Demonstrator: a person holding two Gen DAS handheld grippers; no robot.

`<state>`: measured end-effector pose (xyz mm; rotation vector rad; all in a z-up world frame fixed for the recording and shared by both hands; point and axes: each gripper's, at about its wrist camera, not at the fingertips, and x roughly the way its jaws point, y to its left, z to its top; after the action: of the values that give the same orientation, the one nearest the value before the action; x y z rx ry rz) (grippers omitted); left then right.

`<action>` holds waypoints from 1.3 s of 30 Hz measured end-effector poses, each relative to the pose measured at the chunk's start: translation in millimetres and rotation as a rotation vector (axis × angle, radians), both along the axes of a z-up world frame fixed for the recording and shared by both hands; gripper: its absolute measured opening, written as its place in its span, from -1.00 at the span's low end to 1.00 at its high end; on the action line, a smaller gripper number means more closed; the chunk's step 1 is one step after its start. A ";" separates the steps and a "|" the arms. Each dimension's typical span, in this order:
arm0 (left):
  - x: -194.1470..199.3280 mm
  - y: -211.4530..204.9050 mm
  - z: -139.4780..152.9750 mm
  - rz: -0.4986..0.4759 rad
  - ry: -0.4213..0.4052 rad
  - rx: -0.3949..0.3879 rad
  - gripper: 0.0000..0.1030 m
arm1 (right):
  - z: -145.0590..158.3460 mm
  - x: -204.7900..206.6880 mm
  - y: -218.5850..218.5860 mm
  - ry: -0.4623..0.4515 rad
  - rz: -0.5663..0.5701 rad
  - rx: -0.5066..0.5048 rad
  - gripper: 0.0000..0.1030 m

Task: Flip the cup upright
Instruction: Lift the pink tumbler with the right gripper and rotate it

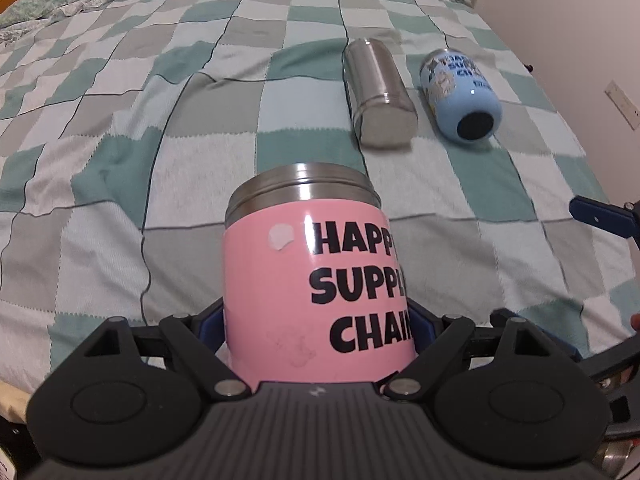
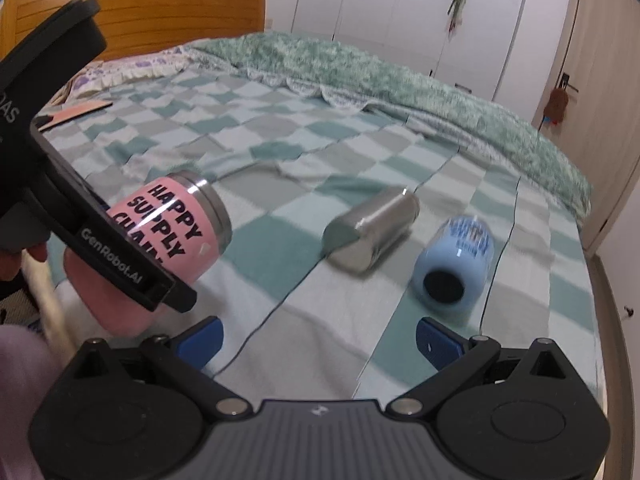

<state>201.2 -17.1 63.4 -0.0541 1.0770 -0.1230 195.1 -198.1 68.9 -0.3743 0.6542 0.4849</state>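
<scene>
My left gripper (image 1: 318, 326) is shut on a pink cup (image 1: 316, 276) with black lettering and a steel rim. It holds the cup tilted above the bed, rim pointing away. The pink cup also shows in the right wrist view (image 2: 176, 224), clamped in the left gripper (image 2: 120, 264). A plain steel cup (image 1: 378, 98) (image 2: 370, 234) lies on its side on the checkered bedspread (image 1: 160, 120). A light blue cup (image 1: 460, 94) (image 2: 456, 264) lies on its side to its right, dark end toward me. My right gripper (image 2: 320, 340) is open and empty, low over the bed before the blue cup.
A wooden headboard (image 2: 160, 12) and pillows (image 2: 120, 72) stand at the bed's far end. A folded green blanket (image 2: 400, 80) runs along the bed's far side. White wardrobes (image 2: 400, 12) and a door (image 2: 600, 100) stand beyond. The bed's right edge (image 1: 592, 128) meets a wall.
</scene>
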 end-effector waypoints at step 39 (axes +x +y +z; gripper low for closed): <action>-45.3 122.0 22.7 0.040 -0.279 0.139 1.00 | 1.0 -9.6 69.8 0.109 -0.107 0.085 1.00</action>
<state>155.9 104.9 86.1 0.0652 0.8029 -0.0185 185.5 -128.2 69.9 -0.2328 0.7527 0.4314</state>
